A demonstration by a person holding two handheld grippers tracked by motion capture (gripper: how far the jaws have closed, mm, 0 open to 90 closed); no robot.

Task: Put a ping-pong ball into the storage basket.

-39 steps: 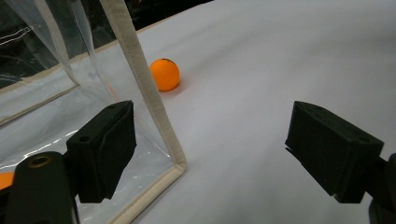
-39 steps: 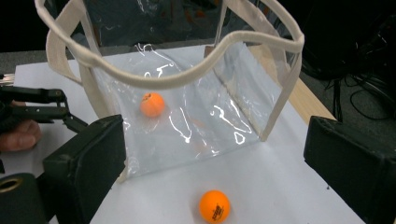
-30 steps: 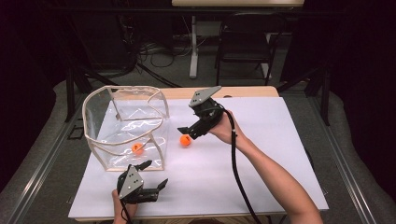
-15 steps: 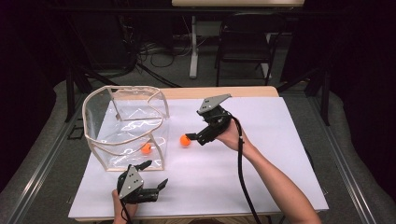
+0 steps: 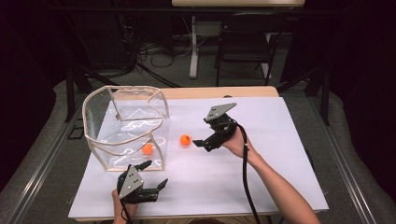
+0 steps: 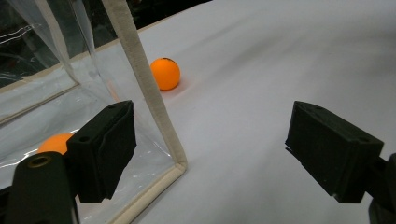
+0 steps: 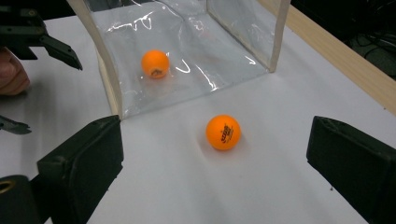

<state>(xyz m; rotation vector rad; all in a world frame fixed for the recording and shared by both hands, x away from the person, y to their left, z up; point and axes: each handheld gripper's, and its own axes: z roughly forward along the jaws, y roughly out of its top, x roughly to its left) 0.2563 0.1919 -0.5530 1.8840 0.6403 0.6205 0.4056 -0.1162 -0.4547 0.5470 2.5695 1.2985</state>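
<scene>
A clear plastic bag [image 5: 123, 128] with cream edging stands open-topped on the white table [image 5: 261, 172]. One orange ball [image 5: 147, 149] [image 7: 155, 63] [image 6: 54, 143] lies inside it near the front corner. A second orange ball [image 5: 185, 139] [image 7: 223, 131] [image 6: 165, 73] rests on the table just right of the bag. My right gripper [image 5: 200, 143] is open, jaws wide, a short way right of that ball with nothing held. My left gripper [image 5: 152, 178] is open near the table's front edge, facing the bag's front corner [image 6: 177, 164].
A wooden strip [image 5: 219, 91] runs along the table's far edge. Beyond it stand a dark chair [image 5: 245, 46], a white post and cables on the floor. Open white surface stretches across the right half of the table.
My right gripper has drawn back to the right and lowered, leaving the outer ball on the table. The ball inside the bag has rolled toward the front right corner. The left gripper stayed put.
</scene>
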